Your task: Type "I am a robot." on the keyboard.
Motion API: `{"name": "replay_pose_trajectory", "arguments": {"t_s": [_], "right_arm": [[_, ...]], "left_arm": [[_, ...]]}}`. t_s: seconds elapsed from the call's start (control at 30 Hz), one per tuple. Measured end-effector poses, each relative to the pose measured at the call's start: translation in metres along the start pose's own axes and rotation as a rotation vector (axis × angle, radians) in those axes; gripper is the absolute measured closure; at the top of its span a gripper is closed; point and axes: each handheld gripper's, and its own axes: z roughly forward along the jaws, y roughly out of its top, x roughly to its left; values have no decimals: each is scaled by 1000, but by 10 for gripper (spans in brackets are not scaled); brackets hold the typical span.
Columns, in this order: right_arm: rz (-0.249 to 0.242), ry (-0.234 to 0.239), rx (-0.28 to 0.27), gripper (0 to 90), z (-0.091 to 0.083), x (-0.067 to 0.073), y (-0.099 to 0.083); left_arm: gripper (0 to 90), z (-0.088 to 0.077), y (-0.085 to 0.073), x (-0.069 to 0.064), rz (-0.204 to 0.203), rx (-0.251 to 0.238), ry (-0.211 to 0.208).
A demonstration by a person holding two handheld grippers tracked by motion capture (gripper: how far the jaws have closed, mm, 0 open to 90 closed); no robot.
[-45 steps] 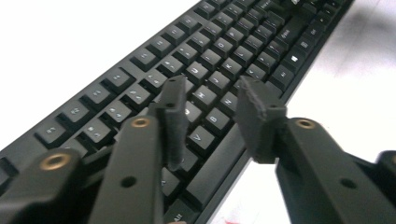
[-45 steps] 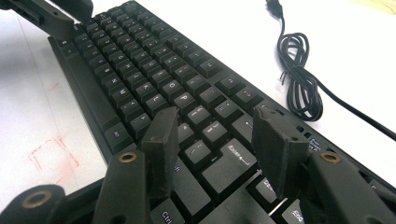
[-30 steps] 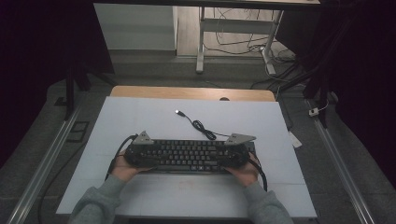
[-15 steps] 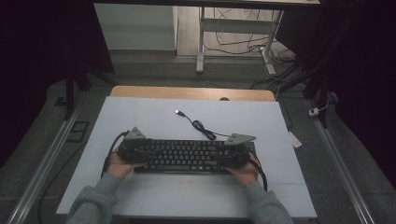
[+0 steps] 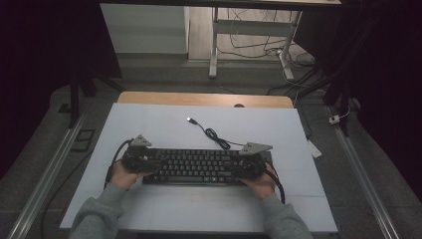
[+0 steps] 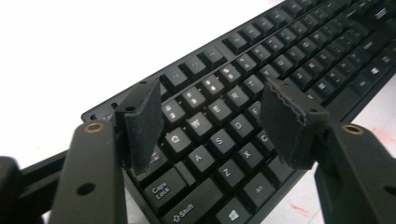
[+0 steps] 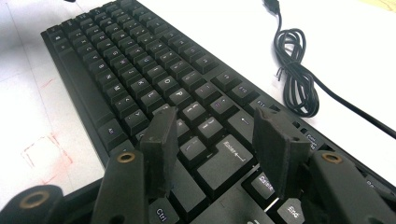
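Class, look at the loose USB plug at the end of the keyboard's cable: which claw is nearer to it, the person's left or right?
Right, narrowly. The USB plug lies behind the keyboard; the right claw sits at the keyboard's right end and the left claw at its left end.

A lab: rails (image 5: 42, 186) flank a white table (image 5: 164, 124), cables (image 5: 259, 37) behind

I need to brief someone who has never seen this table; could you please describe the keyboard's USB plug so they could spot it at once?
Start at the white table and its black keyboard near the person. A black cable leaves the keyboard's far edge, bunches into a small coil, then runs further away. The USB plug is its free metal-tipped end, lying alone on bare white.
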Motion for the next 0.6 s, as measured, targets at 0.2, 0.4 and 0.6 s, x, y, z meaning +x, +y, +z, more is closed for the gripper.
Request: {"name": "replay_pose_trajectory", "arguments": {"t_s": [0.2,0.4,0.6], "right_arm": [[0,-3,-5,508,-1,0,0],[1,-6,-7,507,-1,-1,0],[-2,-5,-1,506,-1,-1,0]], "left_arm": [[557,0,-4,3,21,14,-9],[712,3,-6,2,50,49,-15],[884,6,-8,1,76,88,-23]]}}
